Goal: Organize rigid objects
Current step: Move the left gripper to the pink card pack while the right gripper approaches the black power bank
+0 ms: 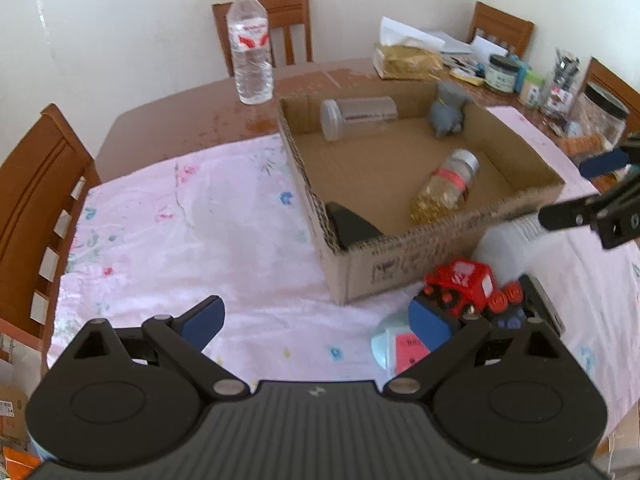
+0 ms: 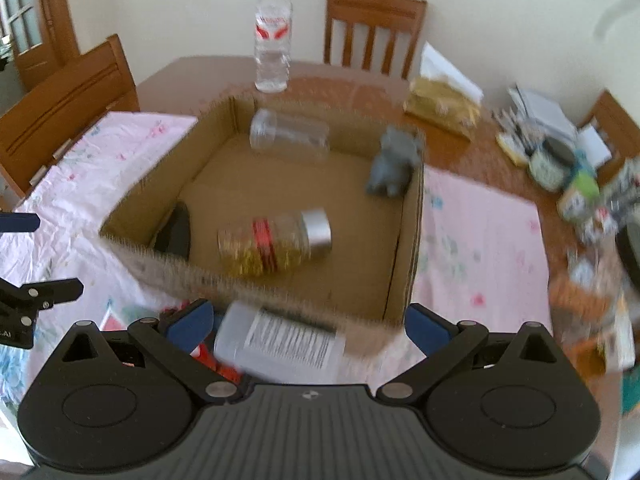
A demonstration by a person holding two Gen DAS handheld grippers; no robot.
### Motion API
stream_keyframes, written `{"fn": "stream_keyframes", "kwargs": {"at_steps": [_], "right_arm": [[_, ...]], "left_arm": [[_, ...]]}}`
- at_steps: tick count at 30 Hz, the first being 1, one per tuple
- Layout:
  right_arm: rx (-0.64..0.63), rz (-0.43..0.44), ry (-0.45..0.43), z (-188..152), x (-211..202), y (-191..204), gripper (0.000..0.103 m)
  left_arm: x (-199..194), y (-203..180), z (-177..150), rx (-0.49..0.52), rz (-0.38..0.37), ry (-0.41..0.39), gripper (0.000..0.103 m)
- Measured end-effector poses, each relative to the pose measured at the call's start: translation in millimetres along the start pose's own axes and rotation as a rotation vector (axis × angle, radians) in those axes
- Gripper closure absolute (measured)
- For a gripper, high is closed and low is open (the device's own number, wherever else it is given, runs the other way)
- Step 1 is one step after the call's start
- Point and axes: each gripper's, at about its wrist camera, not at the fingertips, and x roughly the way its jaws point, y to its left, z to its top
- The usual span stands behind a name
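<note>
An open cardboard box holds a clear jar on its side, a grey toy elephant, a silver-lidded jar of golden bits and a black object in the near corner. Outside the front wall lie a white bottle and a red toy train. My left gripper is open over the cloth, its right finger beside the train. My right gripper is wide open with the white bottle lying between its fingers, pads off it.
A pink floral cloth covers the near table. A water bottle stands behind the box. Jars, papers and a tissue pack crowd the right end. A light blue item lies by the train. Wooden chairs ring the table.
</note>
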Motion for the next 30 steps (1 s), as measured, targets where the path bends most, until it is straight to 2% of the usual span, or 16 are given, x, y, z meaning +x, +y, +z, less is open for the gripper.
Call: {"fn": "stream_keyframes", "kwargs": {"at_steps": [8,22,28,30], "right_arm": [[0.124,0.002,0.124,-41,33,3,0.0],[0.212,0.008,0.165,-61,45,-17,0.0],[0.19,-0.064,0.198,-69,47,-26,0.0],[0.208,-0.051,0.194,-72,44,-31,0.0]], "left_arm": [[7,-10,-11,0.037,-0.084,0.045,0.005],[17,-32,-10,0.097,-0.132,0.079,0.005],[22,-38,-9,0.109,-0.139,0.092,0.005],[23,-39,-9,0.113,-0.142,0.094,0.005]]}}
